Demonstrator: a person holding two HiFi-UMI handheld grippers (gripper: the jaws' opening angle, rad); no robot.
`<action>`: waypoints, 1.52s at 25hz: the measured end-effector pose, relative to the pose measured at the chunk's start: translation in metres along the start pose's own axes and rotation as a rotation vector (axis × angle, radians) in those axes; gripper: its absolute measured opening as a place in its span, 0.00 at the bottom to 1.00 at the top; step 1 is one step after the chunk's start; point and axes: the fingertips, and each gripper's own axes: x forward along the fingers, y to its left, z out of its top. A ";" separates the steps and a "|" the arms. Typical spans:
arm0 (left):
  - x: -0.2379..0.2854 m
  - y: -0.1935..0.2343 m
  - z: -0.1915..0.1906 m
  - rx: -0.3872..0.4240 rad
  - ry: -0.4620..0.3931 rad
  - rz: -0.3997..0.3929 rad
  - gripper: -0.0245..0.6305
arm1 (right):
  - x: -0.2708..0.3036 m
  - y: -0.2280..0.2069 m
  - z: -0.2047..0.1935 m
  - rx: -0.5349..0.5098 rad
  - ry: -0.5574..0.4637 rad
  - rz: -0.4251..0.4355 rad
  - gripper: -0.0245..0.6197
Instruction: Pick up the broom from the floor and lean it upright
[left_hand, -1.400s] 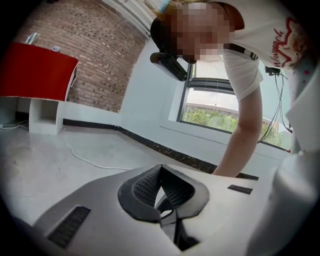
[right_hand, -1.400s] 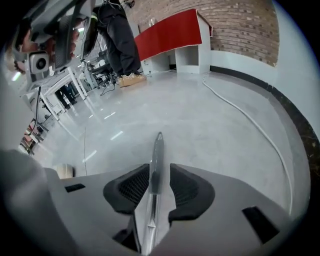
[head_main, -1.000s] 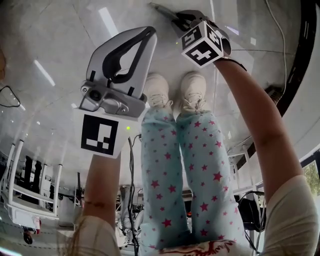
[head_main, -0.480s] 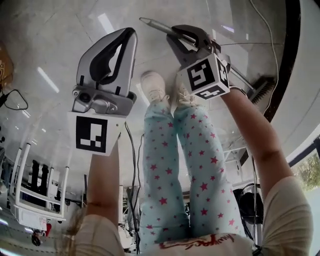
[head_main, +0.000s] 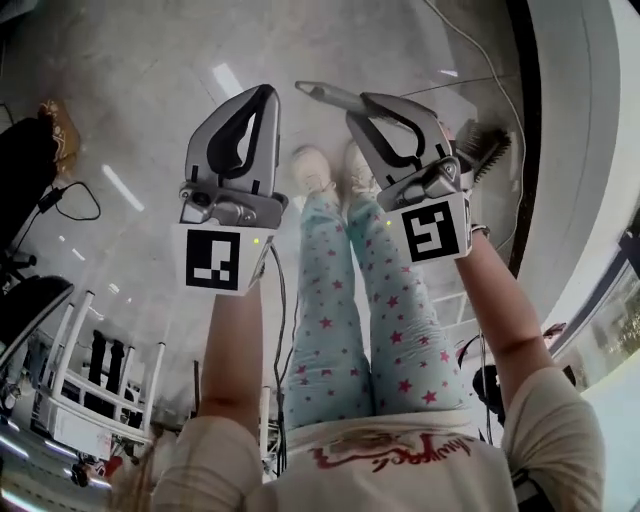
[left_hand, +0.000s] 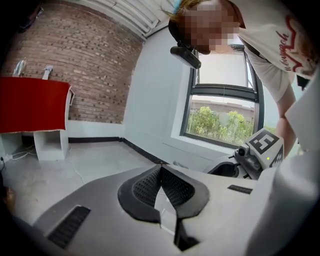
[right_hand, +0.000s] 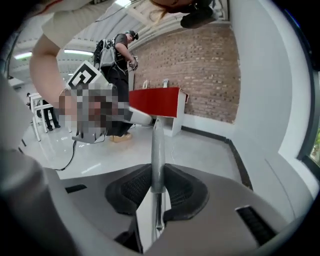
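Note:
The broom has a grey handle (head_main: 325, 95) and a dark bristle head (head_main: 485, 148) and hangs above the glossy floor. My right gripper (head_main: 362, 108) is shut on the handle, whose tip sticks out to the upper left; its jaws have just been closing a little on it. In the right gripper view the handle (right_hand: 157, 145) runs straight out between the black pads (right_hand: 131, 192) of that gripper (right_hand: 158, 175). My left gripper (head_main: 264, 95) is beside it at the left, shut and holding nothing; its pads (left_hand: 145, 185) meet at the tip of the gripper (left_hand: 159, 169).
The person's star-patterned legs and white shoes (head_main: 315, 170) stand between the grippers. A black skirting strip (head_main: 522, 150) and white wall run along the right. Cables (head_main: 75, 200) lie at the left. A red cabinet (left_hand: 32, 107), a window (left_hand: 222, 120) and another person (right_hand: 117, 60) are around.
Both grippers have risen well above the floor. The right one has lifted the broom with it, and the bristle head has come up at the right.

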 end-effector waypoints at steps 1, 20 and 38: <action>-0.005 -0.006 0.016 0.001 -0.009 0.001 0.07 | -0.011 -0.002 0.015 0.007 -0.014 -0.017 0.19; -0.078 -0.118 0.250 0.097 -0.148 -0.030 0.07 | -0.197 -0.102 0.220 0.187 -0.339 -0.345 0.19; -0.099 -0.161 0.333 0.215 -0.238 -0.208 0.07 | -0.288 -0.149 0.311 0.301 -0.500 -0.699 0.19</action>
